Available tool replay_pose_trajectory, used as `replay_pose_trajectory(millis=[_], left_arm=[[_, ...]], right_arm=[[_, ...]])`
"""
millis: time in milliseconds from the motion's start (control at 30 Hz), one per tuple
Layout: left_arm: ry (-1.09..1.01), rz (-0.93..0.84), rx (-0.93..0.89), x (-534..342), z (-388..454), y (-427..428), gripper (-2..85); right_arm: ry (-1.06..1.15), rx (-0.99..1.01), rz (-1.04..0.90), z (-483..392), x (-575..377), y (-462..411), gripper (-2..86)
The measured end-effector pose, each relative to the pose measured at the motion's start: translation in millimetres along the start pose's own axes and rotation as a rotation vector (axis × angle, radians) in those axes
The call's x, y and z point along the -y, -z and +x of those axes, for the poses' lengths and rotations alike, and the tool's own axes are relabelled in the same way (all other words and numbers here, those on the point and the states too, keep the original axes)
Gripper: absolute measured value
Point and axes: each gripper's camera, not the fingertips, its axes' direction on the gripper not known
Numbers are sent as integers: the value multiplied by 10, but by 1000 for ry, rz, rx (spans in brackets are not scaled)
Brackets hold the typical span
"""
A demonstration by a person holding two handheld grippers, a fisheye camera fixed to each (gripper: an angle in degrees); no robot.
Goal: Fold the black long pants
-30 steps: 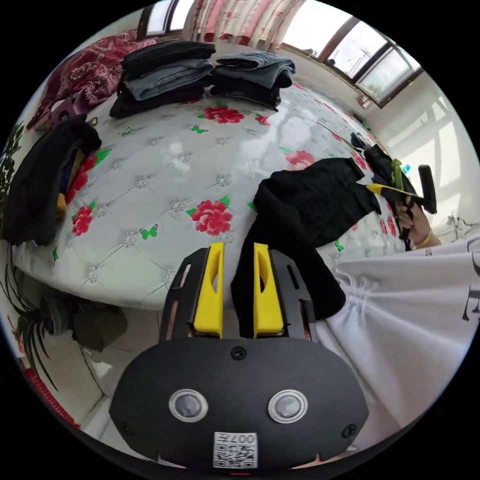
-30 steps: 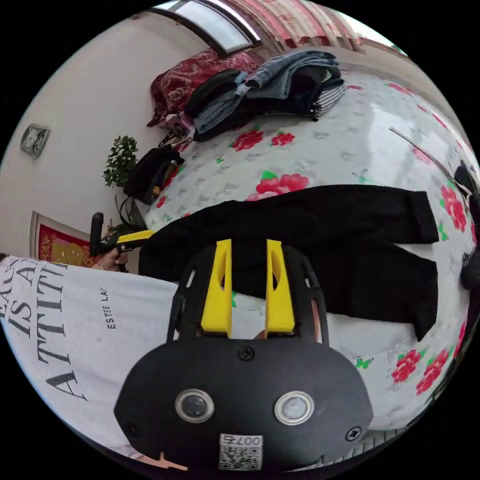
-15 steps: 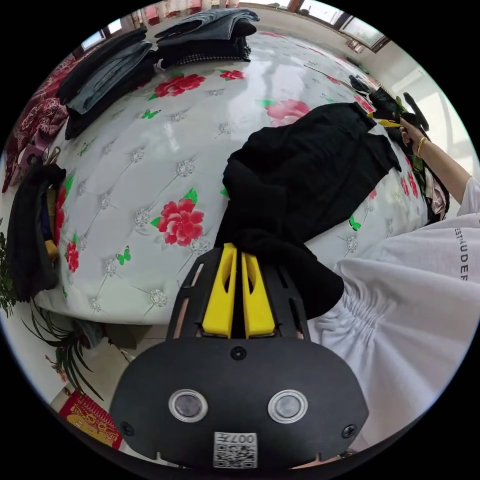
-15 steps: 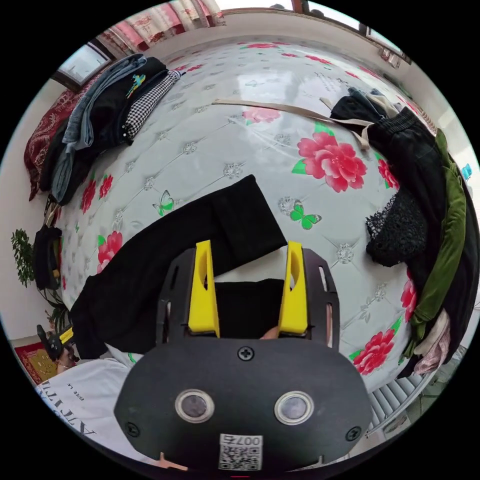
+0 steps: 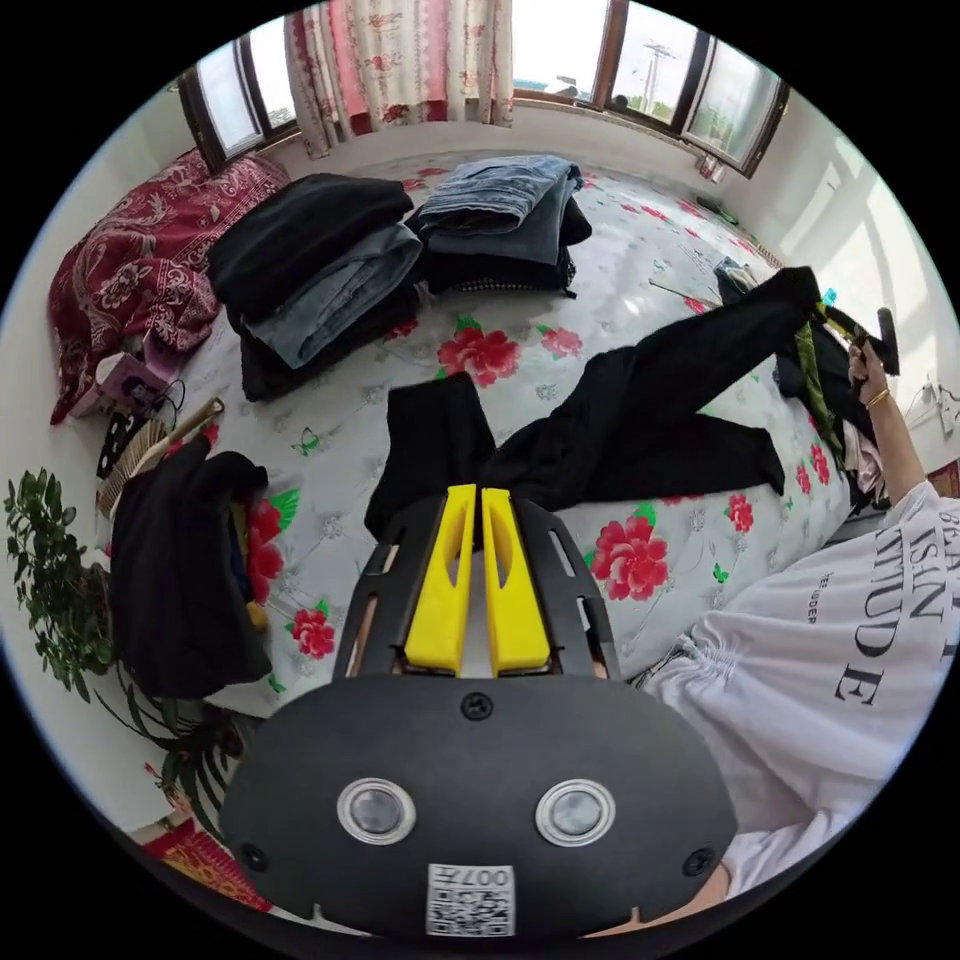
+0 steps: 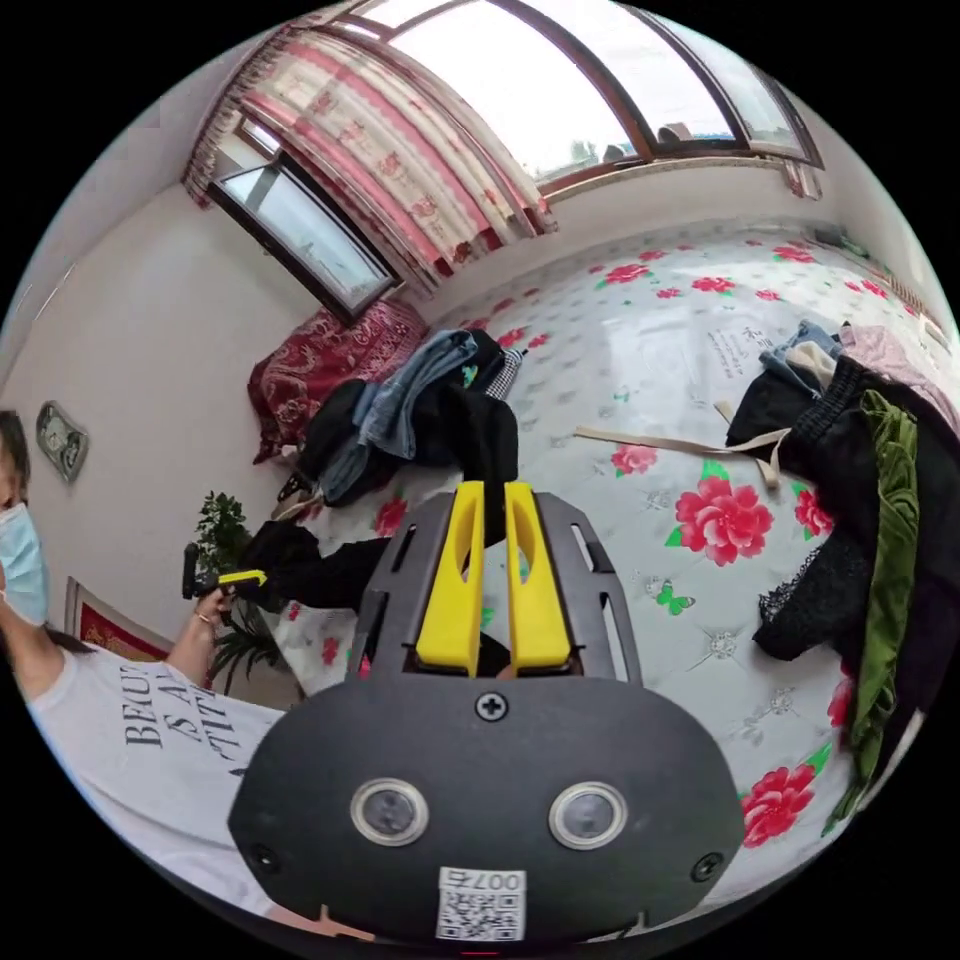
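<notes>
The black long pants (image 5: 640, 420) stretch across the flowered bed (image 5: 610, 250). My left gripper (image 5: 477, 492) is shut on one end of them, and black cloth bunches just past its yellow jaws. One leg rises to the far right, where my right gripper (image 5: 828, 314) holds it up in a person's hand; the other leg lies flat on the bed. In the right gripper view, my right gripper (image 6: 490, 488) is shut on a fold of the pants (image 6: 490, 440), and the left gripper (image 6: 248, 578) holds the far end at left.
Two stacks of folded clothes (image 5: 320, 270) (image 5: 500, 220) sit at the bed's far side by a red pillow (image 5: 130, 270). A heap of unfolded clothes (image 6: 880, 500) and a beige strap (image 6: 680, 440) lie along one edge. A black bundle (image 5: 180, 570) and a plant (image 5: 60, 570) stand beside the bed.
The right gripper, open over a leg end half a second ago, has shut on it and lifted it. The left gripper has raised its end, so the pants now span between both.
</notes>
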Motion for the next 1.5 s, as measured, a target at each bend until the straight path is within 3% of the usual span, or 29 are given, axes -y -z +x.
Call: replay_pose_trajectory(millis=[67, 200, 300, 400, 467, 700, 867, 1000, 1067, 1167, 1233, 1300, 1367, 1500], left_arm=[[-39, -66, 2, -38, -58, 11, -9], [-53, -164, -12, -157, -222, -8, -8], [-42, -267, -62, -207, -295, -196, -6], [-41, -407, -184, -315, -251, -635, 1], [-7, -442, -173, -432, -220, -830, 9], [200, -220, -88, -767, -444, -535, 68], [173, -167, -74, -511, -407, -558, 119], [187, -184, -61, -105, -468, -915, 134], [215, -237, -75, 65, -539, -1205, 132], [262, -398, -94, 226, -625, -1812, 76], [228, -489, -43, 255, -570, -2101, 29], [177, -466, -16, 295, -526, -2045, 16], [144, -406, 12, 288, -517, -1873, 10], [204, -246, 10, 61, -684, -1338, 4]], right_arm=[[-7, 126, 109, -59, -300, 739, 21], [-122, 199, 128, 76, -1131, 1414, 21], [-298, 73, 9, 355, -1927, 1557, 29], [-487, -105, -228, 786, -2657, 1322, 49], [-581, -220, -372, 1044, -3032, 1059, 63], [-370, -229, -260, 915, -2497, 497, 85], [-232, -173, -355, 907, -1786, -649, 86], [-226, -200, -514, 904, -1612, -1415, 46], [-175, -365, -520, 777, -1528, -1510, 14], [-91, -271, -674, 687, -1438, -1672, 2], [-15, -281, -604, 550, -1312, -1493, 1], [21, -282, -463, 421, -1102, -1137, 1], [65, -282, -212, 218, -829, -445, 4], [68, -246, -58, 122, -705, 174, 30]])
